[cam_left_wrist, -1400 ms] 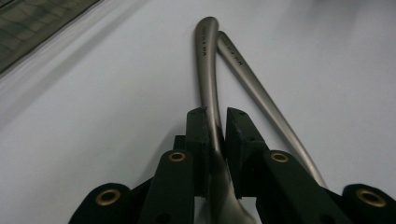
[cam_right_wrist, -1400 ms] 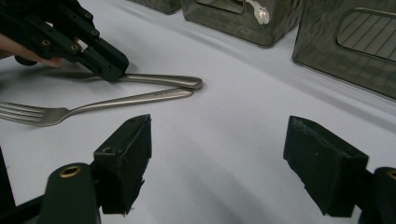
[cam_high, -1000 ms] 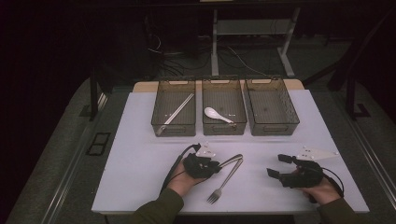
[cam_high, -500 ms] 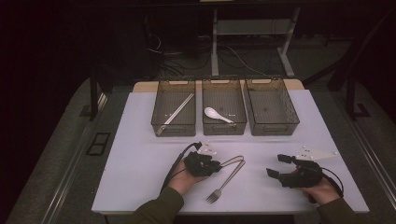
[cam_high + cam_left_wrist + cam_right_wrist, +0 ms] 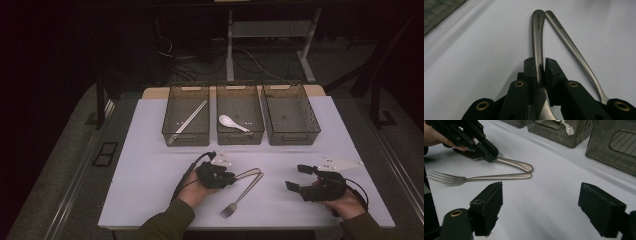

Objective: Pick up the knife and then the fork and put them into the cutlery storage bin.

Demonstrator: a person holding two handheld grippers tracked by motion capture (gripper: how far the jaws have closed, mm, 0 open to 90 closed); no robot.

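Observation:
My left gripper [image 5: 231, 179] [image 5: 539, 67] is shut on the handle of a metal spoon [image 5: 248, 173] [image 5: 537, 32] that lies on the white table [image 5: 150, 165]. A metal fork [image 5: 242, 194] [image 5: 574, 47] lies beside the spoon, and the two handle ends nearly touch. The right gripper view shows the left gripper [image 5: 486, 152] clamped on the spoon [image 5: 514, 163], with the fork [image 5: 486, 177] in front of it. My right gripper [image 5: 296, 177] [image 5: 540, 202] rests at the table's right front. Its jaws are open, have just been opening a little further, and hold nothing.
Three dark mesh bins stand in a row at the back. The left bin [image 5: 186, 141] holds chopsticks [image 5: 189, 120]. The middle bin [image 5: 240, 141] holds a white spoon [image 5: 231, 122]. Nothing shows in the right bin [image 5: 295, 141]. The table's front edge is close to both hands.

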